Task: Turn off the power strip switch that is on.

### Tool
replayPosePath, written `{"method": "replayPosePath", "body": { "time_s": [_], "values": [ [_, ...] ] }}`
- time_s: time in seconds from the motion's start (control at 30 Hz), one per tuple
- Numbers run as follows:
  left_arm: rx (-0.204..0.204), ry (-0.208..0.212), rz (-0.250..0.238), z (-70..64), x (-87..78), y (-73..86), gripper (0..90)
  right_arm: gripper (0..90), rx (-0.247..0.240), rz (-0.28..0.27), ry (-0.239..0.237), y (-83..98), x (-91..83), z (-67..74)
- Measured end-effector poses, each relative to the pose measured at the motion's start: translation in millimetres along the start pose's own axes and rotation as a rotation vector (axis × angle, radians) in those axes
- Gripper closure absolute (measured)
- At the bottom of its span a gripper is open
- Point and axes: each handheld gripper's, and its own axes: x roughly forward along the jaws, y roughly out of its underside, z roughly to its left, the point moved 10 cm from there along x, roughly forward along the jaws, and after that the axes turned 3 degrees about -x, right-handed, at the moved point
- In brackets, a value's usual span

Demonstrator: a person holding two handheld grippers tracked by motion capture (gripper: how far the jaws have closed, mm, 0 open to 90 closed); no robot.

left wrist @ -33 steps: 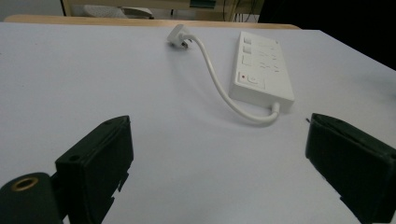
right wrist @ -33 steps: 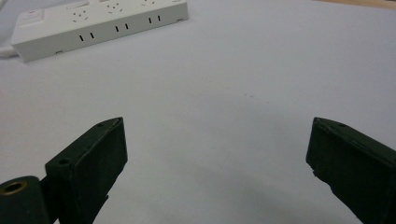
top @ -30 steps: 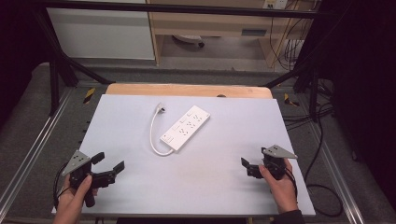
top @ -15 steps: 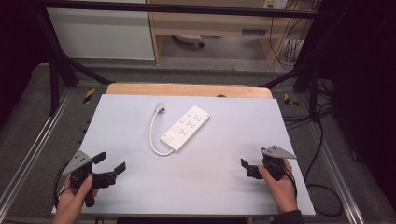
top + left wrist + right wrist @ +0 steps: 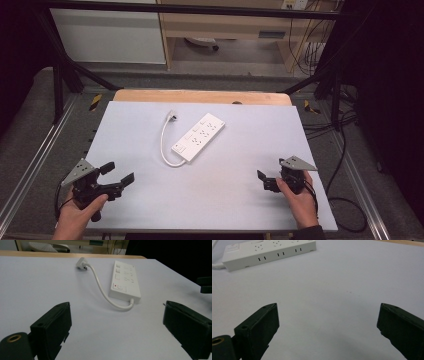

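Tongs, two, left (image 5: 119,177) and right (image 5: 264,180), both gape empty near one power strip (image 5: 198,136).

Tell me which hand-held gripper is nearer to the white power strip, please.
Left, slightly. The left hand-held gripper sits below-left of the power strip; the right hand-held gripper sits below-right, a little farther. Neither touches it.
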Motion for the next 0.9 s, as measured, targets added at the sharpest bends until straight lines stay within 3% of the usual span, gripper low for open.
{"method": "replayPosePath", "body": {
  "time_s": [0.2, 0.43, 0.73, 0.9],
  "values": [
    [0.008, 0.003, 0.014, -2.3, 2.8, -4.1, 8.8, 4.4, -0.006, 0.004, -0.015, 0.3, 0.1, 2.6],
    [0.018, -0.022, 0.042, 0.8, 9.1, -10.7, 9.0, 4.2, 0.001, 0.016, -0.021, 2.0, 1.5, 3.3],
    [0.043, -0.012, 0.113, -6.7, 22.1, -16.2, 9.4, 4.3, 0.0, 0.025, -0.025, 2.9, 3.7, 4.8],
    [0.078, 0.013, 0.152, -16.0, 31.1, -19.6, 10.0, 5.5, -0.002, 0.026, -0.029, 3.3, 3.9, 4.4]
  ]
}}
